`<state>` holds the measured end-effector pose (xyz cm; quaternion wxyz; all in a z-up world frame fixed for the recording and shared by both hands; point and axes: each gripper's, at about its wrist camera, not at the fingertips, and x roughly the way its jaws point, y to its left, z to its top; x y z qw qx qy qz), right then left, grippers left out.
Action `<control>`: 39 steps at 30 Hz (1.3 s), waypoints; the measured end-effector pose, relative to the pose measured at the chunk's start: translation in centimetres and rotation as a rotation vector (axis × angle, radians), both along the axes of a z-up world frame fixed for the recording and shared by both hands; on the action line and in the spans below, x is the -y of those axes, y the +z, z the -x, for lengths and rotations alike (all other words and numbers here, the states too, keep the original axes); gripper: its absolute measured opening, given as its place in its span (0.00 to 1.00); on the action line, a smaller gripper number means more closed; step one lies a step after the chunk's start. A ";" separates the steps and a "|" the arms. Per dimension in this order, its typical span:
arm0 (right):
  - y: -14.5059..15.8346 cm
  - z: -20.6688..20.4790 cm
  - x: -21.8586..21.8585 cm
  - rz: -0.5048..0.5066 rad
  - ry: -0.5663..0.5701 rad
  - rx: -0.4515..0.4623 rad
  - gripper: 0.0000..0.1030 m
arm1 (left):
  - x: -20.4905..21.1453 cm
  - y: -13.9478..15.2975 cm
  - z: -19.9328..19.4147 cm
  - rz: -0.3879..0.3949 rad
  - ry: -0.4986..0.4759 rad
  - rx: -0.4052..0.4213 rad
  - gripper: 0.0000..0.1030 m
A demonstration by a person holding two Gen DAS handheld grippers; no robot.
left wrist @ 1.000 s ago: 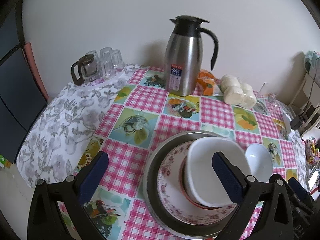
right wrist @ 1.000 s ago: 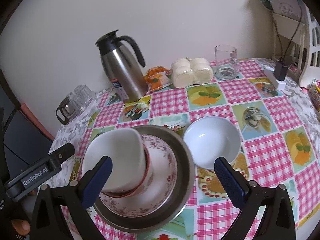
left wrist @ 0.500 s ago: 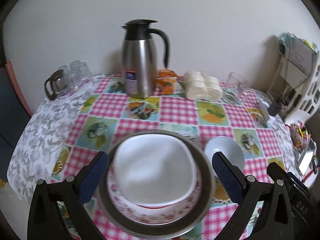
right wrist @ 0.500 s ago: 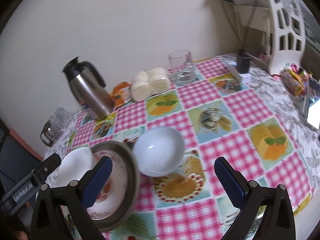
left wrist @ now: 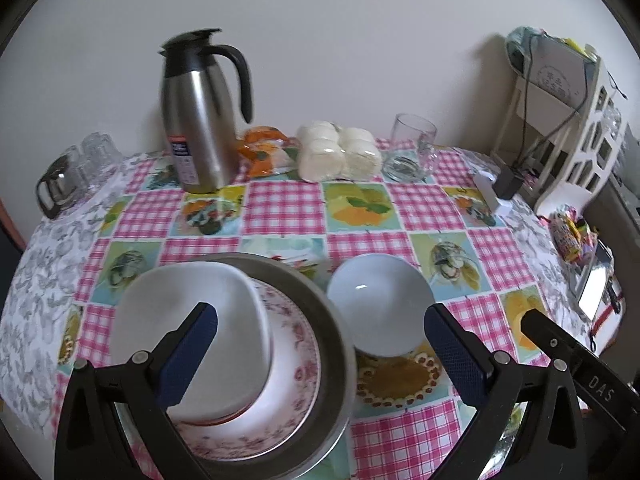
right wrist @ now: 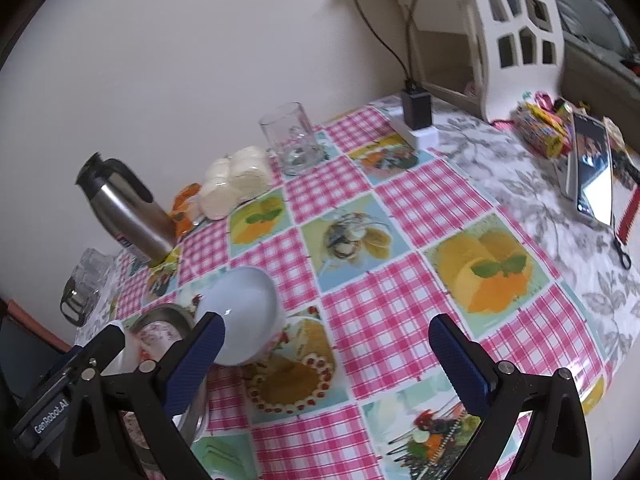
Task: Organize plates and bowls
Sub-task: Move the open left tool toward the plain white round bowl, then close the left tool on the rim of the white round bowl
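A grey metal pan (left wrist: 320, 312) holds a pink-flowered plate (left wrist: 296, 344) with a white square bowl (left wrist: 192, 320) stacked on it. Just right of the pan a small white round bowl (left wrist: 380, 304) sits alone on the checked cloth. My left gripper (left wrist: 320, 356) hovers open above the pan's right rim, nothing between its fingers. In the right wrist view the round bowl (right wrist: 244, 312) lies at the lower left, partly behind the left finger (right wrist: 192, 364). My right gripper (right wrist: 328, 364) is open over bare cloth to the bowl's right. The pan (right wrist: 168, 316) shows only in part.
A steel thermos jug (left wrist: 200, 116), an orange packet (left wrist: 262, 150), wrapped white buns (left wrist: 340, 152) and a glass cup (left wrist: 412, 144) line the wall. Glasses (left wrist: 76, 172) stand far left. A white rack (left wrist: 568, 120), a charger (right wrist: 416, 116), a phone (right wrist: 592, 168) and snacks (right wrist: 540, 128) crowd the right.
Both views have swung to the right. The stack has shifted left in the left wrist view, and the round bowl has slid toward the right gripper's left finger. Both grippers stayed open.
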<state>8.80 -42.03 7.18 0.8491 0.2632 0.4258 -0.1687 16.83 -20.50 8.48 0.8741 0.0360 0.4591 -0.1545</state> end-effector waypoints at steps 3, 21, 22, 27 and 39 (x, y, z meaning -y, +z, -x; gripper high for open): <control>-0.9 -0.1 0.6 -0.009 -0.009 -0.017 1.00 | 0.3 -0.9 -0.8 0.033 -0.012 -0.048 1.00; -5.4 -3.7 -1.0 -0.041 0.073 -0.089 1.00 | 4.0 -3.6 -6.4 -0.133 -0.072 -0.184 1.00; -5.6 -3.9 -1.1 -0.042 0.077 -0.089 1.00 | 4.1 -3.9 -6.8 -0.146 -0.071 -0.193 1.00; -6.5 -5.0 -1.8 -0.030 0.101 -0.095 1.00 | 4.9 -4.7 -8.3 -0.186 -0.086 -0.214 1.00; -8.3 -6.5 -2.8 -0.027 0.132 -0.111 0.92 | 6.6 -7.4 -10.7 -0.349 -0.135 -0.272 0.81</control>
